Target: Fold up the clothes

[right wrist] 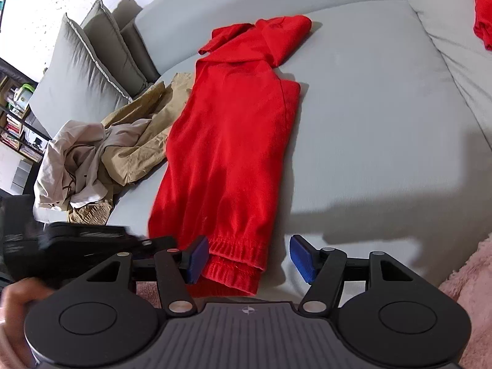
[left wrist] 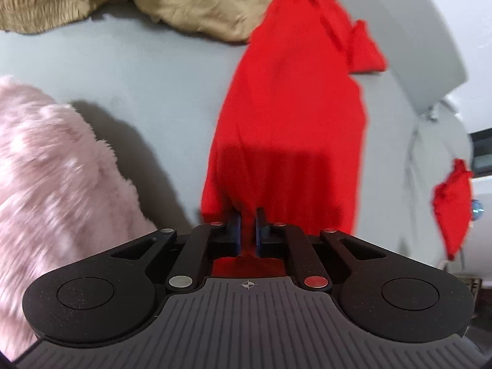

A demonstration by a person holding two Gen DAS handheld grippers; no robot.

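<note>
A red garment [left wrist: 292, 107] lies stretched out lengthwise on the grey sofa seat [left wrist: 138, 92]. My left gripper [left wrist: 248, 218] is shut on the near edge of that garment, and red cloth shows between and behind its blue pads. In the right wrist view the same red garment [right wrist: 233, 141] runs away from me, with its elastic hem nearest. My right gripper [right wrist: 249, 258] stands open astride that hem. Its left pad is at the cloth's edge and its right pad is off the cloth, over the sofa seat [right wrist: 369, 107].
A heap of tan and white clothes [right wrist: 129, 144] lies left of the red garment, also seen as tan clothes [left wrist: 200, 6]. A pink fluffy fabric [left wrist: 55, 169] lies near left. Another red cloth [left wrist: 452, 209] hangs on the sofa arm. Grey cushions [right wrist: 80, 70] stand at the back left.
</note>
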